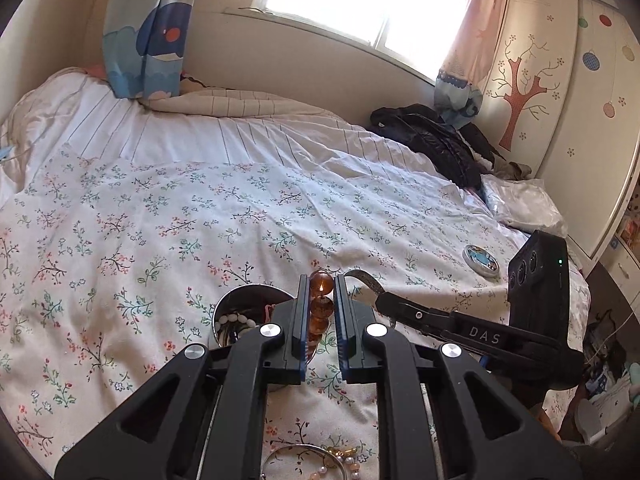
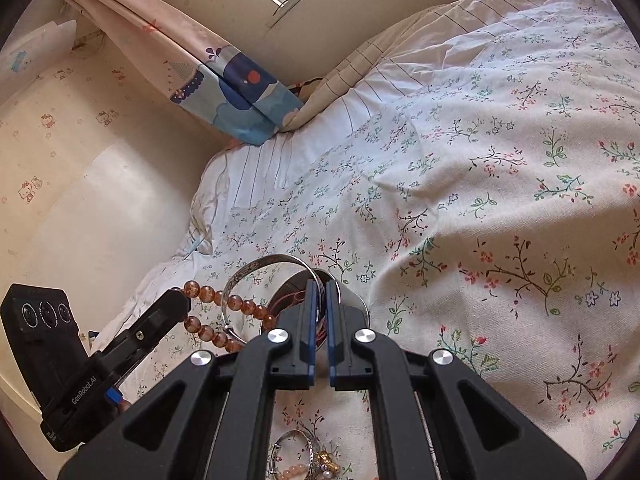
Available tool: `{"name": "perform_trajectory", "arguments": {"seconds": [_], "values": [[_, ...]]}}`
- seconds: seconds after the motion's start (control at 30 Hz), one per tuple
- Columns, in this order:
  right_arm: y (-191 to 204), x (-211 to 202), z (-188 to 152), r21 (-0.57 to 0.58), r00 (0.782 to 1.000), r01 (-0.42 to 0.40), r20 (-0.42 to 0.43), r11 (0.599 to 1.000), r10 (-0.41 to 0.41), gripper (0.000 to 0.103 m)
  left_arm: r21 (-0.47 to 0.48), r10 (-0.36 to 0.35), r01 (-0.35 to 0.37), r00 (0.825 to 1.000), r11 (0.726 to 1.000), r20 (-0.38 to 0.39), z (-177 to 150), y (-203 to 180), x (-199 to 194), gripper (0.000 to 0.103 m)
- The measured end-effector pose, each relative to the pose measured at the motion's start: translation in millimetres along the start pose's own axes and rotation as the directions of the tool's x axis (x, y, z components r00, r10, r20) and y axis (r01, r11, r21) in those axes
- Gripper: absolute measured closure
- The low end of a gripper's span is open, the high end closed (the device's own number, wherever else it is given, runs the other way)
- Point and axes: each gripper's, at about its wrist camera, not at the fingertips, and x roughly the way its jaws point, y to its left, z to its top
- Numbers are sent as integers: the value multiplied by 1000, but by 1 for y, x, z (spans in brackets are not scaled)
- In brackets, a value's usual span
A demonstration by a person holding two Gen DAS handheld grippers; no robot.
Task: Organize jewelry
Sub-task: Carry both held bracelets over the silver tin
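Left wrist view: 1 left gripper (image 1: 322, 286) pinches 1 amber bead bracelet (image 1: 321, 282); 1 right gripper (image 2: 319, 286), nearly closed, grips 1 silver bangle (image 2: 256, 266) above 1 bowl (image 1: 240, 300).

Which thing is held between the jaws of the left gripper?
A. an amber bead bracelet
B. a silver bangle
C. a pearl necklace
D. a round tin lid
A: in the left wrist view the left gripper has its jaws closed on the amber bead bracelet, while the silver bangle is in the right gripper.
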Motion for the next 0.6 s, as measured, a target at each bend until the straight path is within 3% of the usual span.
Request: {"name": "perform_trajectory", "arguments": {"seconds": [0.3, 0.6], "values": [[1, 11, 3, -19, 1000, 19, -16, 1000, -20, 98, -38, -1, 1, 1000, 999, -23, 6, 11, 22, 92], [5, 27, 3, -48, 997, 54, -45, 997, -56, 98, -88, 41, -49, 996, 995, -85, 0, 31, 47, 92]]}}
